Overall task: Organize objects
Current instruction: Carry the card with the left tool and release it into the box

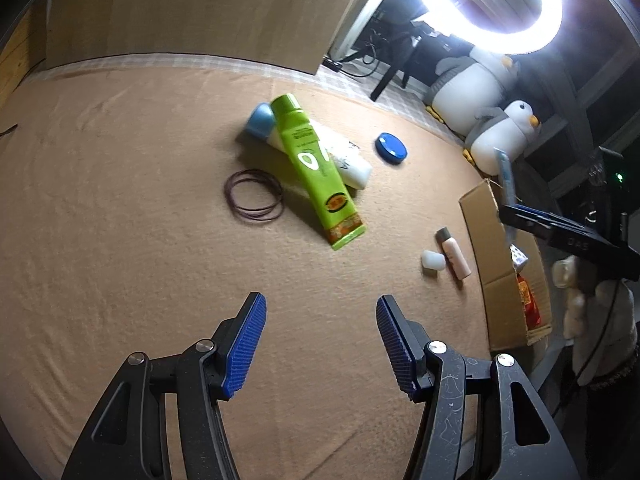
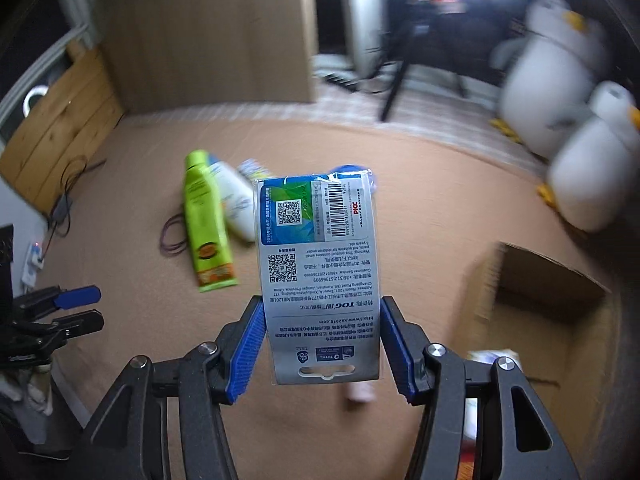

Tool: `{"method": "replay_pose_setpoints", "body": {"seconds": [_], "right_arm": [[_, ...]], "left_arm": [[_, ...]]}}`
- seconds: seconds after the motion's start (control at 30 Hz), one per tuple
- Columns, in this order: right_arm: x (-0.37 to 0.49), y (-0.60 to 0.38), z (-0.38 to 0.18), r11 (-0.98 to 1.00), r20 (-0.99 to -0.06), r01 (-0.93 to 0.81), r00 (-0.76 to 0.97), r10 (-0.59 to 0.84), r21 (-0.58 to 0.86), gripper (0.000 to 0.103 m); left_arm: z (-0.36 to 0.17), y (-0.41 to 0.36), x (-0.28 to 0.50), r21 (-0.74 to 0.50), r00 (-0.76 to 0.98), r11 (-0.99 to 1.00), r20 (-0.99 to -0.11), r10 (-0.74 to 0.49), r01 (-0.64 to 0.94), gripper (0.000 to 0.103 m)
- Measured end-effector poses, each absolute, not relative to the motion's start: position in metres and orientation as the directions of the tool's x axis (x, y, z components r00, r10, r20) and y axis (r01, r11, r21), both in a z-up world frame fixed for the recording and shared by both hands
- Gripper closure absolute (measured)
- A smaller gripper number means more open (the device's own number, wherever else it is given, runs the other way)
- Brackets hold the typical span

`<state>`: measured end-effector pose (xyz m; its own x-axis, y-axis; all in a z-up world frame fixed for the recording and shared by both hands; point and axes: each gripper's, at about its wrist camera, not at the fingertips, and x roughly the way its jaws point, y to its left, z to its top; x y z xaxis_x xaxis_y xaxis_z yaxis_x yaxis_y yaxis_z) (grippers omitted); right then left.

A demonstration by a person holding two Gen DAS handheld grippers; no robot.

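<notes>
A flat retail card pack [image 2: 318, 276] printed with barcodes is clamped between the blue pads of the right gripper [image 2: 323, 344], above the tan cloth [image 2: 420, 240] near an open cardboard box [image 2: 552, 300]. The left gripper [image 1: 320, 340] is held wide and empty, short of a green tube [image 1: 316, 168] lying across a white bottle [image 1: 348, 160].

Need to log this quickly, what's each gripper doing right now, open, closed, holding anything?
Left gripper: open, nothing between the pads.
Right gripper: closed on the flat packaged card, held by its edges above the cloth.
</notes>
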<state>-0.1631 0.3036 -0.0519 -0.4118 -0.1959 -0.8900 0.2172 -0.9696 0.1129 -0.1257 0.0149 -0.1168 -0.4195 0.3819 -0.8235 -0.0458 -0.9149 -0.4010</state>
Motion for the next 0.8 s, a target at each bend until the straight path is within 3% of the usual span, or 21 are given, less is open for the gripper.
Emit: {"method": "replay_pose_setpoints", "body": {"seconds": [0.37, 0.8], "right_arm": [[-0.126, 0.412, -0.054, -0.995, -0.901, -0.020, -0.427, -0.077, 0.095, 0.051], [-0.121, 0.464, -0.076, -0.993, -0.925, -0.116, -0.378, 0.018, 0.028, 0.051]], "left_arm": [[-0.120, 0.050, -0.141, -0.384, -0.395, -0.918, -0.831, 0.391, -0.099, 0.042], [-0.127, 0.057, -0.148, -0.371, -0.376, -0.923, -0.845, 0.380, -0.101, 0.042]]}}
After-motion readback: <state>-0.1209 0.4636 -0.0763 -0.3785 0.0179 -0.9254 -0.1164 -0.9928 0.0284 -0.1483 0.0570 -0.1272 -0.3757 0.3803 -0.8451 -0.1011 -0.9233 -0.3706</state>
